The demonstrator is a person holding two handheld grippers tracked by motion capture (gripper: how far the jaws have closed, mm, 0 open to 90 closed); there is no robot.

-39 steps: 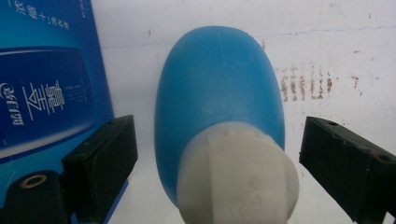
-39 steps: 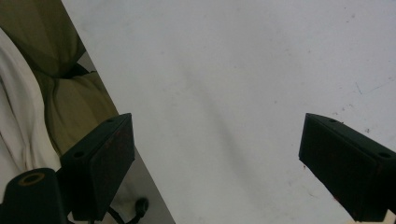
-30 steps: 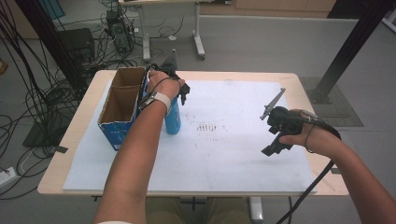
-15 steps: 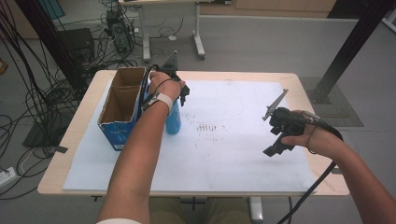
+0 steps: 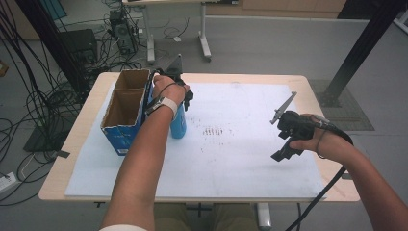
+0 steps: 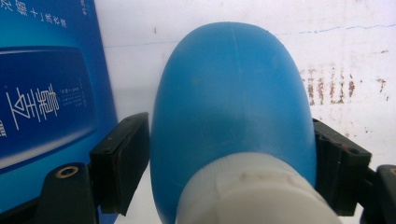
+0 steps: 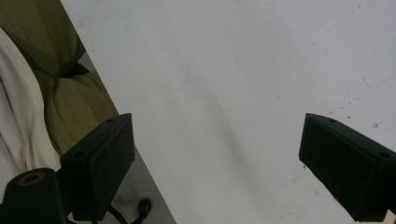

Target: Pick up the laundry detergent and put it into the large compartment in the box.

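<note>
Toward the far left of the worktop [image 5: 86, 159], the left gripper [image 5: 185, 98] is clenched on a blue bottle [image 5: 178, 124] that stands upright on the white sheet [image 5: 231, 159], just beside the right wall of a blue cardboard box [image 5: 122, 113]. Seen from the left gripper view, both black jaws press against opposite sides of the bottle's rounded blue body [image 6: 231, 107], above its white cap [image 6: 252, 196], with the box's printed blue side [image 6: 46, 88] close at the left. From above, the box stands open-topped with two compartments; nothing can be made out inside them. A patch of small dark marks [image 5: 214, 131] lies on the sheet near the bottle's right. Well apart, at the right side of the sheet, the right gripper [image 5: 288, 144] is held above the surface in the person's hand [image 5: 320, 142], released, its jaws spread wide with bare white sheet between them in the right gripper view [image 7: 215, 158]. A cable [image 5: 317, 197] trails from it toward the near edge.
</note>
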